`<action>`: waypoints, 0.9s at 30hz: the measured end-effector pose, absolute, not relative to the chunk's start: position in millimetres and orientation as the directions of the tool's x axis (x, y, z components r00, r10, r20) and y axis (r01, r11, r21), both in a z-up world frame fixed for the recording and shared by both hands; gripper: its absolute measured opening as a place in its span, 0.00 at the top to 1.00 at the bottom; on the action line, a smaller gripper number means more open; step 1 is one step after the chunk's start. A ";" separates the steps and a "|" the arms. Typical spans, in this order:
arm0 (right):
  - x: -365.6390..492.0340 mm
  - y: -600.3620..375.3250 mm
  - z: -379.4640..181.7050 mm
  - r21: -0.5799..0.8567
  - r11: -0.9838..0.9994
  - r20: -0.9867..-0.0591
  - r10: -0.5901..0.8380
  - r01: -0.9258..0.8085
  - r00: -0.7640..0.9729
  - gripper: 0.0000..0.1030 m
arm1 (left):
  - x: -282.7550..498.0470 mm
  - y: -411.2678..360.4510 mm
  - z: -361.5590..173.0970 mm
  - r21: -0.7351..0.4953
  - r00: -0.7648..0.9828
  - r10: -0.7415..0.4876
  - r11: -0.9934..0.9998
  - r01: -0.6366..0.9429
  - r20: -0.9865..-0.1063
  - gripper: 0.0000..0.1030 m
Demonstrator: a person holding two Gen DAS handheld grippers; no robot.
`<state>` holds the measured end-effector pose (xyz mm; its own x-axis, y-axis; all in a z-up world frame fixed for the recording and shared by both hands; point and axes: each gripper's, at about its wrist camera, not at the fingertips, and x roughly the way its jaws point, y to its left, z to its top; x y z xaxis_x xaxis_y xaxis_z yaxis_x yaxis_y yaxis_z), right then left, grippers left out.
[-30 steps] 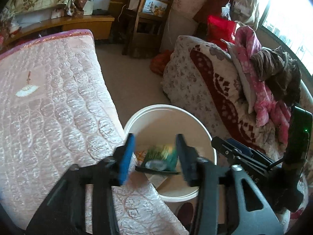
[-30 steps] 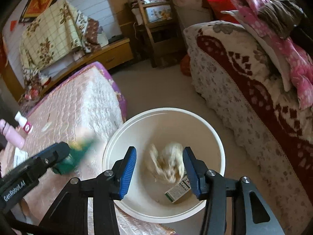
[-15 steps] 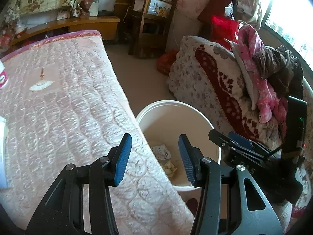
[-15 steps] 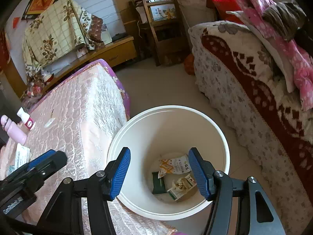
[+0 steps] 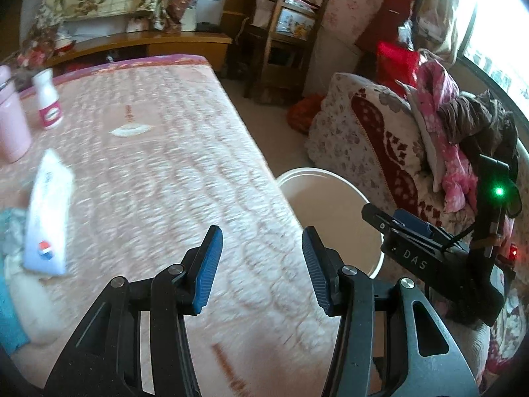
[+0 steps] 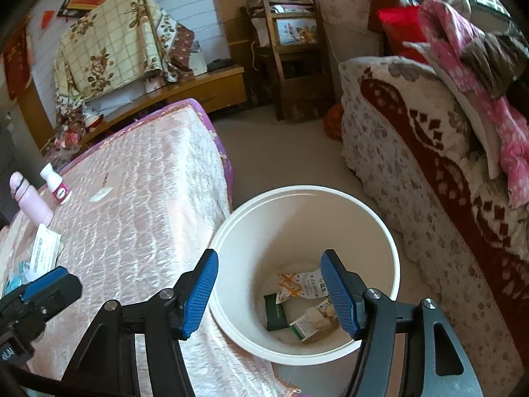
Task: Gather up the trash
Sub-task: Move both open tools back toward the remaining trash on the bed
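Moved: left gripper (image 5: 261, 268) has swung off the bucket (image 6: 393, 254) toward the bed (image 5: 185, 172) since 0.5 s ago; right gripper (image 6: 269, 292) stays over the bucket, barely shifted.
Left tongs: spread wide, nothing between them, above the quilt near the bed's bucket-side edge.
Right tongs: spread wide, empty, over the bucket mouth.
Trash in bucket: 3 pieces on the bottom: orange-white wrapper (image 6: 302, 286), dark green packet (image 6: 275, 312), small crumpled carton (image 6: 314, 322).
Done: those 3 are binned, going by how they lie.
Left: white Pepsi-logo packet (image 5: 48, 221) lies flat near the far-left side of the bed; something teal and crumpled (image 5: 10, 231) just beside it, too blurred to name, probably trash too.
Not trash (judgement): pink flask (image 5: 11, 129) and small white bottle (image 5: 49, 102) stand upright further up the bed; leave them.
Progress: past halfway, I'd say, 1 or 2 pickups to go.
Edges: bucket stands on the floor, rim seemingly touching or just beside the bed's side; sofa (image 6: 429, 178) close on its other side.
Open room: the quilt between left gripper and packet is bare, straight sweep possible; floor strip (image 6: 284, 152) between bed and sofa is narrow.
Risk: thin flat packet on soft quilt, tongs may pinch fabric with it.
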<state>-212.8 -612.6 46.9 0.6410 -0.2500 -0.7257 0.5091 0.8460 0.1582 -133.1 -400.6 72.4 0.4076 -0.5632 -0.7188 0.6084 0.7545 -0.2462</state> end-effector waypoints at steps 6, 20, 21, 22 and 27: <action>-211.0 -572.6 65.0 0.181 0.880 -0.706 -0.195 0.440 0.681 0.39 | -140.9 -345.8 86.1 -0.233 0.456 -0.523 0.802 0.550 -0.721 0.47; -191.7 -432.9 77.5 0.246 0.954 -0.721 0.061 0.172 0.690 0.37 | -150.9 -178.0 97.8 -0.195 0.567 -0.391 0.906 0.375 -0.725 0.47; -190.1 -422.2 77.6 0.247 0.957 -0.723 0.077 0.153 0.687 0.37 | -150.5 -165.0 97.7 -0.191 0.575 -0.379 0.913 0.360 -0.725 0.47; -188.1 -410.8 77.4 0.249 0.960 -0.724 0.099 0.125 0.682 0.37 | -149.9 -155.2 97.3 -0.185 0.582 -0.367 0.919 0.348 -0.726 0.47; -178.0 -366.4 77.4 0.275 0.961 -0.724 0.191 0.024 0.662 0.37 | -145.0 -105.6 92.0 -0.167 0.607 -0.306 0.946 0.276 -0.733 0.47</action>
